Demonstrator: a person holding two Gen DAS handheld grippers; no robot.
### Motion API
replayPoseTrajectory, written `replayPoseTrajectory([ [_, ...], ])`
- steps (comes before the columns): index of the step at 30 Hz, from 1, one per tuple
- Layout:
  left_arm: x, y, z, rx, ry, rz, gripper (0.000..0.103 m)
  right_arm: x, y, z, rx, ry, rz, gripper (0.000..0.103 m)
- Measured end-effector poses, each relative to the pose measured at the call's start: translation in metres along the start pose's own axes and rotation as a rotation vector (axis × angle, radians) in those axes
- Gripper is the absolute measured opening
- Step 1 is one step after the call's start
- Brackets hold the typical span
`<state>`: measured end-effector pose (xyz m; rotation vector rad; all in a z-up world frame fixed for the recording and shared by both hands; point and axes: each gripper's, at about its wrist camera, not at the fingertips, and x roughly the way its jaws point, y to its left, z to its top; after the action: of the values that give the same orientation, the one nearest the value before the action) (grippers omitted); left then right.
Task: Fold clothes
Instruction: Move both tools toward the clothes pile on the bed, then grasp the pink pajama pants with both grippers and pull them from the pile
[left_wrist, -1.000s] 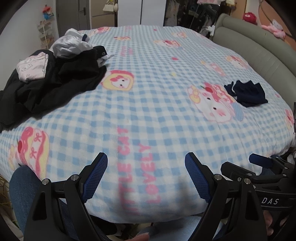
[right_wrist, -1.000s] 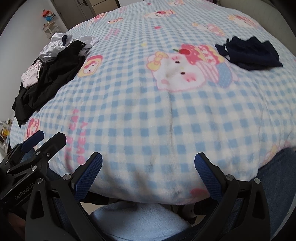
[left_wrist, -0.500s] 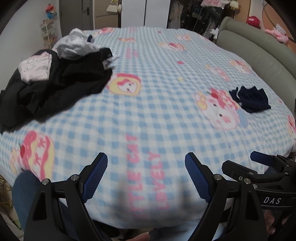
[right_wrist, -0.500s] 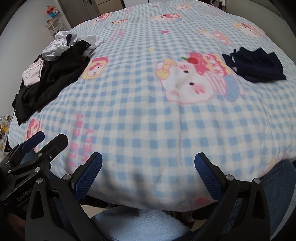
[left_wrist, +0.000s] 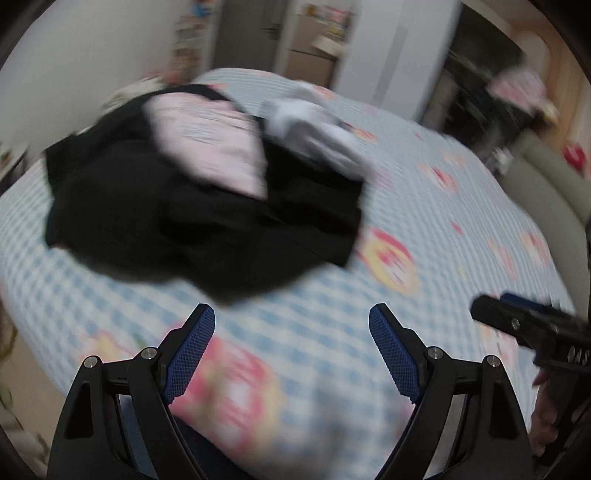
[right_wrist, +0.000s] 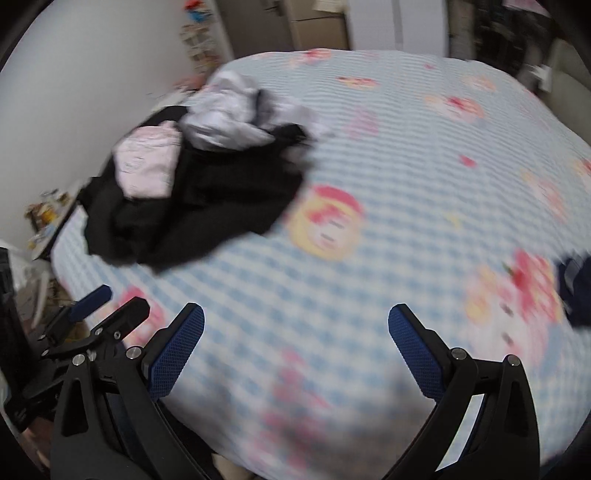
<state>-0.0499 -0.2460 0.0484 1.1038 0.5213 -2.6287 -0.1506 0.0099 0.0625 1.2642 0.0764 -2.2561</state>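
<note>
Hovering over bed (left_wrist: 424, 206) | left gripper (left_wrist: 291, 343) agape, empty | right gripper (right_wrist: 295, 343) agape, empty | clothes pile (left_wrist: 192, 218) ahead

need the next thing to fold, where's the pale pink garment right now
The pale pink garment lies on top of the black clothing heap at the bed's left side, beside the crumpled white-grey garment, ahead of the left gripper.

Bedroom, both views motion-blurred. Bed (right_wrist: 424, 155) fills most of the frame, covered w/ blue-and-white check blanket (left_wrist: 424, 206) printed w/ pink cartoon figures. Plain white wall (right_wrist: 92, 74) on the left. Far end: white wardrobe doors (left_wrist: 388, 55) and a brownish door or cabinet (left_wrist: 314, 55), details unclear. Grey-green padded headboard (left_wrist: 546, 184) curves along the right. Small cluttered shelf (right_wrist: 199, 37) by the wall; items unreadable. Soft, even indoor light.
</note>
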Motion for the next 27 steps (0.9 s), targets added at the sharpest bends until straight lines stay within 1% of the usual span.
replayPoseTrajectory([
  [2, 0.003, 0.03, 0.02, -0.068, -0.03, 0.028, 0.087, 0.017, 0.024, 0.019, -0.047, -0.009, 0.032, 0.101],
  [5, 0.015, 0.067, 0.052, -0.163, -0.074, 0.023, 0.087, 0.049, 0.053, 0.045, -0.091, 0.011, 0.065, 0.101],
  [8, 0.035, 0.086, 0.078, -0.21, -0.088, -0.008, 0.087, 0.082, 0.076, 0.072, -0.098, 0.031, 0.102, 0.101],
  [10, 0.051, 0.093, 0.092, -0.229, -0.086, -0.03, 0.084, 0.102, 0.087, 0.088, -0.097, 0.033, 0.13, 0.096],
  [11, 0.059, 0.096, 0.099, -0.236, -0.083, -0.039, 0.079, 0.112, 0.092, 0.096, -0.096, 0.037, 0.149, 0.092],
  [12, 0.067, 0.098, 0.105, -0.24, -0.081, -0.046, 0.078, 0.123, 0.096, 0.103, -0.09, 0.043, 0.175, 0.087],
  [13, 0.074, 0.098, 0.11, -0.231, -0.086, -0.043, 0.077, 0.132, 0.1, 0.109, -0.081, 0.048, 0.197, 0.085],
  [14, 0.08, 0.098, 0.116, -0.222, -0.09, -0.039, 0.07, 0.141, 0.104, 0.115, -0.071, 0.054, 0.215, 0.084],
  [15, 0.088, 0.098, 0.121, -0.215, -0.089, -0.037, 0.062, 0.151, 0.107, 0.119, -0.06, 0.058, 0.23, 0.084],
  [16, 0.096, 0.098, 0.124, -0.211, -0.069, -0.044, 0.055, 0.161, 0.11, 0.122, -0.05, 0.068, 0.244, 0.084],
  [17, 0.099, 0.099, 0.125, -0.207, -0.06, -0.043, 0.045, 0.171, 0.113, 0.123, -0.043, 0.083, 0.259, 0.08],
  [18, 0.102, 0.1, 0.125, -0.203, -0.051, -0.043, 0.037, 0.181, 0.116, 0.124, -0.036, 0.097, 0.274, 0.071],
  [19, 0.105, 0.101, 0.125, -0.199, -0.043, -0.043, 0.031, 0.189, 0.118, 0.124, -0.027, 0.11, 0.297, 0.066],
  [20, 0.106, 0.1, 0.125, -0.193, -0.035, -0.045, 0.024, 0.194, 0.121, 0.123, -0.017, 0.123, 0.325, 0.054],
  [21, 0.101, 0.09, 0.12, -0.174, -0.034, -0.064, 0.02, 0.196, 0.123, 0.121, -0.016, 0.122, 0.355, 0.04],
  [22, 0.095, 0.08, 0.115, -0.155, -0.032, -0.082, 0.018, 0.192, 0.126, 0.118, -0.034, 0.105, 0.362, 0.035],
  [23, 0.09, 0.071, 0.11, -0.136, -0.031, -0.1, 0.017, 0.186, 0.129, 0.116, -0.061, 0.082, 0.351, 0.03],
  [24, 0.085, 0.061, 0.105, -0.117, -0.03, -0.118, 0.016, 0.179, 0.131, 0.113, -0.092, 0.058, 0.333, 0.021],
  [25, 0.079, 0.052, 0.1, -0.098, -0.028, -0.136, 0.016, 0.169, 0.13, 0.11, -0.117, 0.036, 0.317, 0.019],
  [26, 0.074, 0.042, 0.095, -0.079, -0.027, -0.154, 0.016, 0.16, 0.127, 0.108, -0.125, 0.018, 0.306, 0.012],
  [27, 0.069, 0.032, 0.09, -0.06, -0.026, -0.172, 0.015, 0.15, 0.121, 0.104, -0.126, 0.002, 0.293, 0.009],
])
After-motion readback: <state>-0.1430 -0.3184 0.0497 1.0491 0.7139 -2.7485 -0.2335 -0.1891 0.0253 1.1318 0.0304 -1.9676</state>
